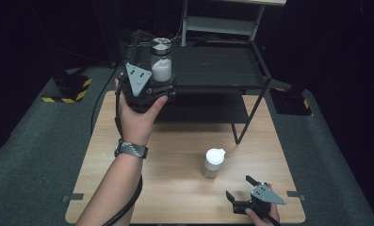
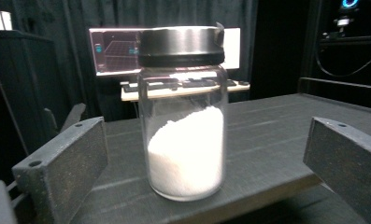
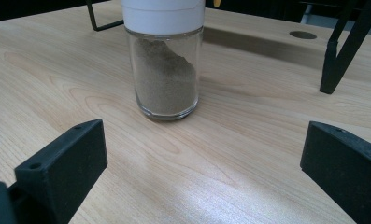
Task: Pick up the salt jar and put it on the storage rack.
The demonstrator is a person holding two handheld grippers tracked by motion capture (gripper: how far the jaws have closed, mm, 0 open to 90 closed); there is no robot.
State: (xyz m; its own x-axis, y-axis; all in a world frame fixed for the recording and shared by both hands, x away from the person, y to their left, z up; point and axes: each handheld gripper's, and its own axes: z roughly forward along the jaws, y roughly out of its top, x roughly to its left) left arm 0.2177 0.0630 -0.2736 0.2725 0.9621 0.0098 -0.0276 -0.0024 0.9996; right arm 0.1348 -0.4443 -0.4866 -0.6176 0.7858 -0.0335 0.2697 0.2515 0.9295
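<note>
1. The clear glass jar with a dark metal screw lid point(image 2: 183, 116), roughly half full of white powder, stands upright near the front edge of the black slatted shelf point(image 1: 222, 66) of the metal rack behind the wooden surface point(image 1: 175, 169)
2. Judged by its look, the jar is rigid, smooth and breakable. The powder gives it moderate weight low down, so it should stay steady if kept upright, but glass walls can slip under hard pads
3. The best hold is probably across the straight glass body below the lid, where the sides are parallel. The lid is wider and rounded at its rim
4. The left tool point(image 2: 202, 154) is spread wide, with one jaw on each side of the jar and clear gaps between pads and glass. Nothing is held
5. In the high view the left tool point(image 1: 144, 89) sits just in front of the jar at shelf level
6. A second glass jar with a white plastic cap point(image 3: 164, 60), holding brownish powder, stands on the surface ahead of the right tool point(image 3: 202, 163), whose jaws also stand apart, gripping nothing, well short of that jar
</note>
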